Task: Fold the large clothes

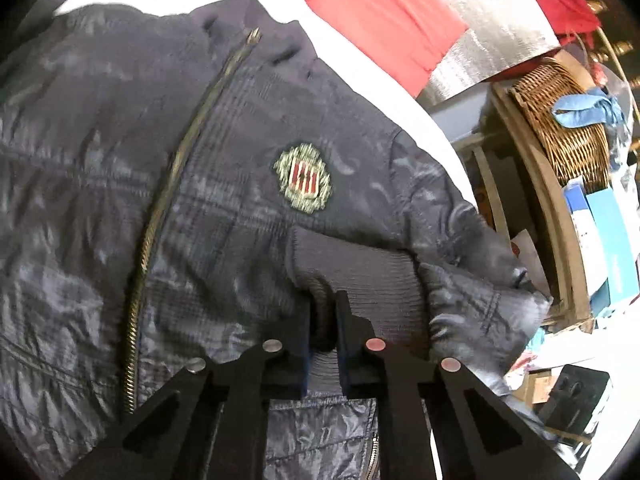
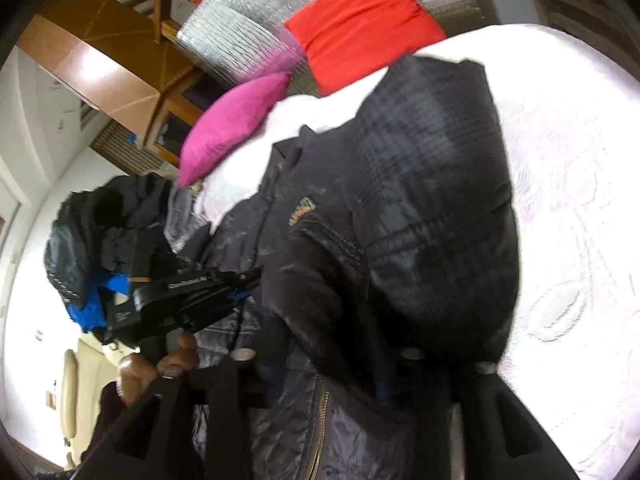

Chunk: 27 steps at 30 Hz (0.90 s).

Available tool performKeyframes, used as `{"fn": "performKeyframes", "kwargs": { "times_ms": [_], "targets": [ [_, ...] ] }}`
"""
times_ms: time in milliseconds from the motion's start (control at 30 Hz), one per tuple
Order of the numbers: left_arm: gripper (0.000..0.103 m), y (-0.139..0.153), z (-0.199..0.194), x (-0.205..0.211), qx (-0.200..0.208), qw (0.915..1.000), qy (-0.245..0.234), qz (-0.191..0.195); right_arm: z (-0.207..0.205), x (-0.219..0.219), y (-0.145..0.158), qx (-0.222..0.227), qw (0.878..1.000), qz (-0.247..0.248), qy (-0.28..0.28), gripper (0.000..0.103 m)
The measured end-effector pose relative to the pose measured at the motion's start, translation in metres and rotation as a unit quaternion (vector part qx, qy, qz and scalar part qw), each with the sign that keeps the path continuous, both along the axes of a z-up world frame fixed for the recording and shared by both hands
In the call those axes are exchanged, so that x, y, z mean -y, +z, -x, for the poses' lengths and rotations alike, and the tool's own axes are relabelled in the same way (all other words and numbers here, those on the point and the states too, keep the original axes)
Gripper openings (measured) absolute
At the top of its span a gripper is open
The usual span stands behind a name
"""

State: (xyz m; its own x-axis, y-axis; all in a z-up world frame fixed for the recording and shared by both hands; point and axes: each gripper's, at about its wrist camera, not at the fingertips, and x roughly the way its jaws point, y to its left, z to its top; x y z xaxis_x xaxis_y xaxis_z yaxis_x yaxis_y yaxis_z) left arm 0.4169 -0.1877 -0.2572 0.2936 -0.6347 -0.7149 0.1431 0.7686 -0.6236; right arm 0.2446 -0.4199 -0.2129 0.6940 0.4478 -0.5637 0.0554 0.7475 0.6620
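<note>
The jacket's ribbed cuff (image 1: 352, 276) is pinched by the left tool (image 1: 324, 320); the right tool's (image 2: 328, 360) state cannot be told. A blue cloth (image 1: 588, 108) is draped on the wicker basket (image 1: 560, 120).

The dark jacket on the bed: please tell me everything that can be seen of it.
The dark jacket is navy, of shiny quilted fabric with plaid panels, and lies front up on the white bedcover. Its brass zipper is closed, and an embroidered crest sits on the chest. One sleeve is folded across the front; the left gripper pinches its ribbed knit cuff. The right gripper is buried in jacket cloth.
</note>
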Motion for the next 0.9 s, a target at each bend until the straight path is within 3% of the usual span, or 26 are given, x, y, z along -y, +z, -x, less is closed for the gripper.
{"fn": "performKeyframes", "kwargs": {
  "times_ms": [33,133,200,300,400,500,667,733,800,900],
  "targets": [
    [0.009,0.004,0.000,-0.001,0.007,1.0000,0.000,-0.003,0.006,0.007,0.004,0.014,1.000,-0.019,-0.006,0.098],
    [0.009,0.020,-0.002,-0.010,0.025,0.9996,0.000,-0.008,0.021,0.032,0.015,0.063,0.995,-0.079,-0.024,0.098],
    [0.008,0.034,-0.008,-0.020,0.044,0.9987,0.010,-0.023,0.031,0.051,0.018,0.085,0.990,-0.093,-0.070,0.098],
    [0.008,0.056,-0.019,-0.040,0.075,0.9951,0.026,-0.059,0.037,0.068,0.010,0.095,0.982,-0.103,-0.128,0.097],
    [0.008,0.084,-0.032,-0.068,0.115,0.9869,0.051,-0.101,0.030,0.067,0.001,0.095,0.978,-0.109,-0.147,0.096],
    [0.008,0.108,-0.046,-0.101,0.146,0.9770,0.082,-0.133,0.016,0.055,0.002,0.097,0.980,-0.092,-0.145,0.088],
    [0.008,0.142,-0.075,-0.154,0.189,0.9536,0.129,-0.196,-0.009,0.029,0.004,0.100,0.984,-0.054,-0.136,0.084],
    [0.008,0.145,-0.084,-0.167,0.195,0.9488,0.134,-0.209,-0.019,0.021,0.003,0.098,0.986,-0.033,-0.130,0.072],
    [0.008,0.140,-0.092,-0.172,0.196,0.9454,0.130,-0.225,-0.034,0.011,0.000,0.088,0.989,-0.003,-0.121,0.072],
    [0.008,0.122,-0.101,-0.171,0.181,0.9484,0.115,-0.233,-0.058,0.003,-0.011,0.067,0.992,0.016,-0.108,0.064]
  ]
}}
